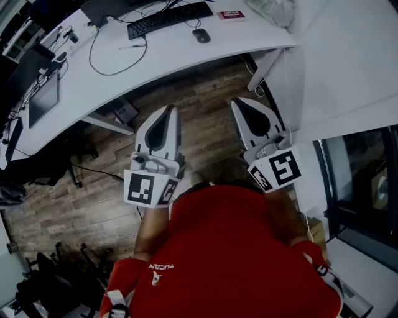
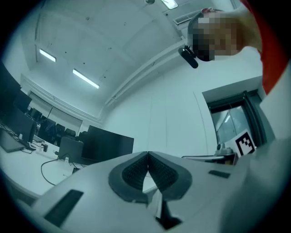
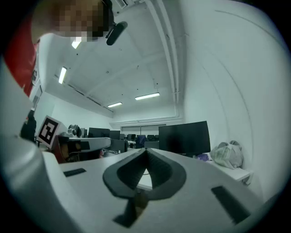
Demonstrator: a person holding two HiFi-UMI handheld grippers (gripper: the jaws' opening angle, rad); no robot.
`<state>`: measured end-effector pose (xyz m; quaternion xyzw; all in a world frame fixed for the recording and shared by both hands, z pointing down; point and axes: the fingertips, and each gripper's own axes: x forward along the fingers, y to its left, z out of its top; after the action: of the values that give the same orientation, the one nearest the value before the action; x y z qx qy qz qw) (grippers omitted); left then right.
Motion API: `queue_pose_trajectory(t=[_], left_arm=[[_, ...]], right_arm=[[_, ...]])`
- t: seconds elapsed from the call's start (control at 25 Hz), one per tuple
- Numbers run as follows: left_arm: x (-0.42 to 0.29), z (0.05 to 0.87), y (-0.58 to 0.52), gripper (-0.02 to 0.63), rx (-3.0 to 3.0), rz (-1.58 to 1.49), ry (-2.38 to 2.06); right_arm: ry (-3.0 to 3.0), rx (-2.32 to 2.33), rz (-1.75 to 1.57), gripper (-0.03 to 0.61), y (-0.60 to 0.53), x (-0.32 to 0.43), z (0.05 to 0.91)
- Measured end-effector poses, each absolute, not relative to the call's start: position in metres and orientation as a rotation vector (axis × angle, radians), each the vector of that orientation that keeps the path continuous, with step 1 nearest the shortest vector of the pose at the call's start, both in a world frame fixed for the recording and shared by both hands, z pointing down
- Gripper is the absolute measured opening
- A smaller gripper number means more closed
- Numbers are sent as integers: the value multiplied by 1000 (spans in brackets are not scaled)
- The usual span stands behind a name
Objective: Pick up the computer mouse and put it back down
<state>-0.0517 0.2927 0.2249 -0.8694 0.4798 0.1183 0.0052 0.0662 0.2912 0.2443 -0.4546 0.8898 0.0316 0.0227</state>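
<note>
A white tabletop [image 1: 161, 59] carried the computer mouse [image 1: 201, 35], lengthwise-on, well ahead, midway between left gripper [image 1: 168, 110] and right gripper [image 1: 240, 104]; both jaws closed, empty.

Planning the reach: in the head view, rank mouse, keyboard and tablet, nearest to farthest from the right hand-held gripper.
1. Mouse, ahead, slightly leftward.
2. Keyboard, just left of the mouse.
3. Tablet, at the far left.

Mouse [image 1: 201, 35] right of keyboard [image 1: 169, 18]; on desk [image 1: 177, 57]
</note>
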Motion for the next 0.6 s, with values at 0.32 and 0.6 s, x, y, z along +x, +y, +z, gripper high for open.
queue_pose_trajectory(t=[0.32,0.6], left_arm=[[-72,230,280,11,-2732,373,1505],[-104,239,266,11,-2743,382,1502]], right_arm=[[2748,-1397,63,5,279,46,247],[2758,-1442,43,5,266,18,259]])
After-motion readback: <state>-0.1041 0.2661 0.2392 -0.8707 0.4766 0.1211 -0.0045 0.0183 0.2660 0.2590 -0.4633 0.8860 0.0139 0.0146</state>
